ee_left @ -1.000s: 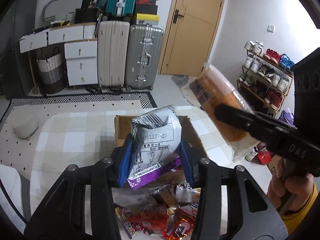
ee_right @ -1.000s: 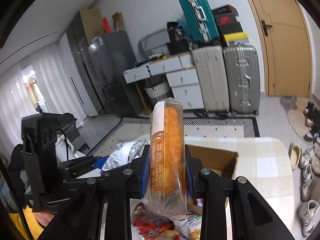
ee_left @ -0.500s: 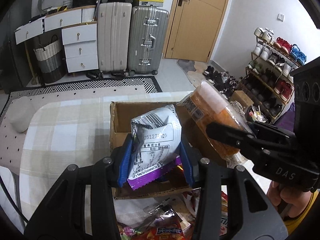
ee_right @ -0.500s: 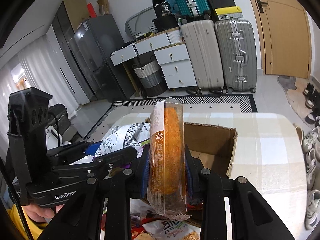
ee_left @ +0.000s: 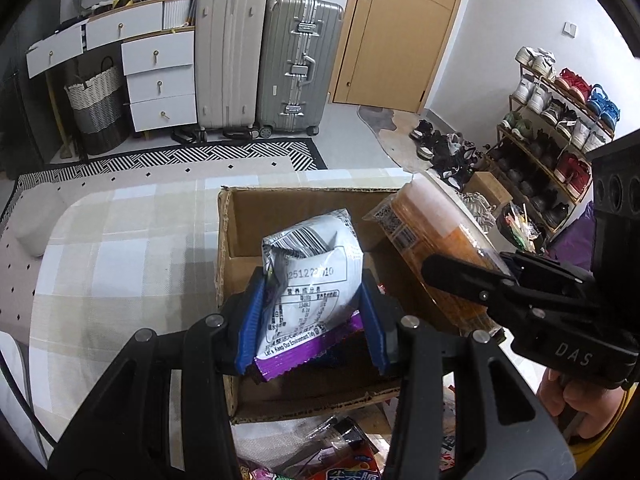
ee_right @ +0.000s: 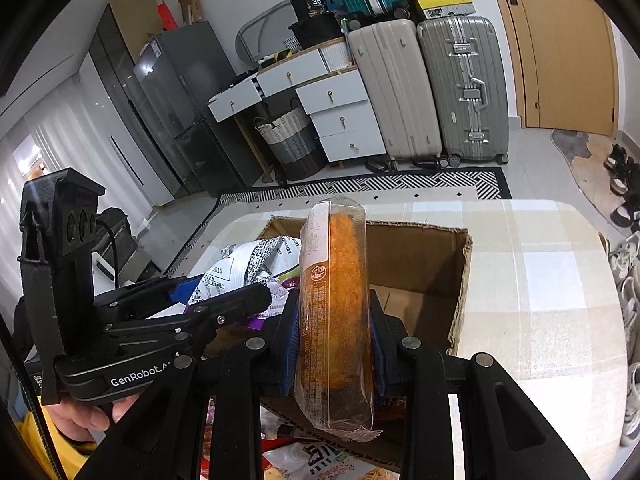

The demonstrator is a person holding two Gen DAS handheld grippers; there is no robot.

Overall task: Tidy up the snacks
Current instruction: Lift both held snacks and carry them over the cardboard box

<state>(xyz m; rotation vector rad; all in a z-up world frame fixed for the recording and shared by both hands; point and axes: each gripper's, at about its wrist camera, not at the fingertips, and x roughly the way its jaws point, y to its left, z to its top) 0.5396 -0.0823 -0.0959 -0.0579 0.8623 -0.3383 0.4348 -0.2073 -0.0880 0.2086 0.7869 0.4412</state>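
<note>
Silver bag — between left gripper pads

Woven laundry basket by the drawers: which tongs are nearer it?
Left. The left tongs hold a silver bag on the woven basket side; the right tongs sit farther right.

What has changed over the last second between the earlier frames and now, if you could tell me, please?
Both grippers came down and forward over the cardboard box. The left gripper now holds the silver-and-purple snack bag above its opening, and the right gripper has lowered the orange packaged pastry beside it. Unchanged: both grips stay shut on their packs, nothing was released, and the loose snacks remain before the box.
</note>
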